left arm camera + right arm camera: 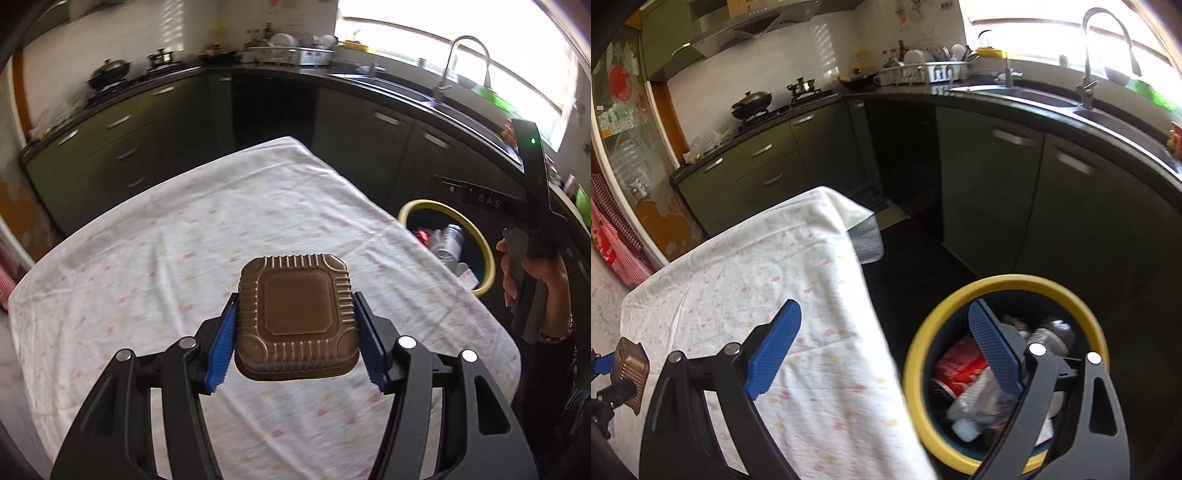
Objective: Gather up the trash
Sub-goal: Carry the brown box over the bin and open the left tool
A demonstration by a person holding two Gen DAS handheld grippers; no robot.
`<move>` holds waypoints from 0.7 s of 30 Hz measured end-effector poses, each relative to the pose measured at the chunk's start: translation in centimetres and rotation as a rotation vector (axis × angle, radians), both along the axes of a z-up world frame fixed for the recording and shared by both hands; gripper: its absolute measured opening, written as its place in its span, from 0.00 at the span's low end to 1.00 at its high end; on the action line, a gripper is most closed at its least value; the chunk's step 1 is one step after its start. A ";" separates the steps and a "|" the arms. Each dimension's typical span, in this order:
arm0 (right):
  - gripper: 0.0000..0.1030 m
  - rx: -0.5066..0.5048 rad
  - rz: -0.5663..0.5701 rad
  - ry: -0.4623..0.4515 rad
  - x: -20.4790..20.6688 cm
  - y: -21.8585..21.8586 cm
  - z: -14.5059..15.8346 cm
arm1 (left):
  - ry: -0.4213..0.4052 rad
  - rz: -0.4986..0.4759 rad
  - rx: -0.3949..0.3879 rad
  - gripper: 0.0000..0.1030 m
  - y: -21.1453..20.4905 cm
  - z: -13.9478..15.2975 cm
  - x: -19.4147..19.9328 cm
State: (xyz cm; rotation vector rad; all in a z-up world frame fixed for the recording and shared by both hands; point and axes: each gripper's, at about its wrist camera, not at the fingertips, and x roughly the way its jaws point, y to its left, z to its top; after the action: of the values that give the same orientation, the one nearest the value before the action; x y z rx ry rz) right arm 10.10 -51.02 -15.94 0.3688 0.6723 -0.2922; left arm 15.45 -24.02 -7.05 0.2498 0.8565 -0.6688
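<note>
My left gripper [297, 317] is shut on a brown ribbed foil tray [297, 317], bottom up, held above the table with the white patterned cloth [184, 229]. The tray also shows at the left edge of the right wrist view [628, 365]. My right gripper [882, 328] is open and empty, held over the table's right edge and the yellow-rimmed trash bin [919, 354]. The bin holds a red wrapper [960, 365], a can and plastic. In the left wrist view the bin [484, 254] stands right of the table, with the right gripper's body above it.
Dark green kitchen cabinets [997, 166] and a black counter with a sink and faucet [1089, 85] run behind and to the right. A stove with a wok [751, 103] is at the back left. The floor between table and cabinets is dark.
</note>
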 end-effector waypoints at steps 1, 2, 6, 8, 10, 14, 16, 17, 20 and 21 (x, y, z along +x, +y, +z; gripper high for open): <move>0.85 -0.013 -0.037 -0.004 -1.3 -1.2 0.4 | 0.004 -0.037 -0.007 0.57 -1.8 0.0 -0.3; 0.86 -0.025 -0.072 -0.006 -2.5 -2.4 0.7 | 0.014 -0.079 -0.018 0.57 -3.8 0.1 -0.4; 0.86 -0.038 -0.163 -0.002 -6.8 -5.9 1.0 | 0.054 -0.221 -0.031 0.57 -11.9 -0.1 -0.3; 0.86 -0.030 -0.187 0.009 -8.5 -7.2 0.7 | 0.088 -0.279 -0.022 0.57 -15.7 -0.7 0.0; 0.86 -0.023 -0.208 0.020 -9.8 -8.3 0.3 | 0.125 -0.334 -0.004 0.57 -19.1 -1.7 0.3; 0.86 -0.015 -0.242 0.030 -11.5 -9.7 -0.2 | 0.191 -0.393 0.050 0.57 -25.8 -4.3 0.9; 0.86 -0.019 -0.258 0.030 -12.0 -10.2 -0.1 | 0.216 -0.394 0.073 0.57 -28.0 -5.7 1.5; 0.86 -0.022 -0.264 0.031 -12.2 -10.5 -0.1 | 0.222 -0.394 0.090 0.57 -29.0 -6.3 1.8; 0.86 -0.023 -0.276 0.029 -12.8 -10.5 -0.1 | 0.232 -0.375 0.126 0.57 -31.1 -7.8 2.7; 0.86 -0.022 -0.276 0.029 -12.9 -10.5 -0.1 | 0.240 -0.370 0.129 0.58 -31.5 -8.2 3.0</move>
State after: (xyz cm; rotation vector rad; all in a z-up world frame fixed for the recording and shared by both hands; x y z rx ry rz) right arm -2.76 -61.53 -16.06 0.4377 0.6457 -0.5677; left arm 18.41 -55.53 -15.22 0.4582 1.0980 -1.0041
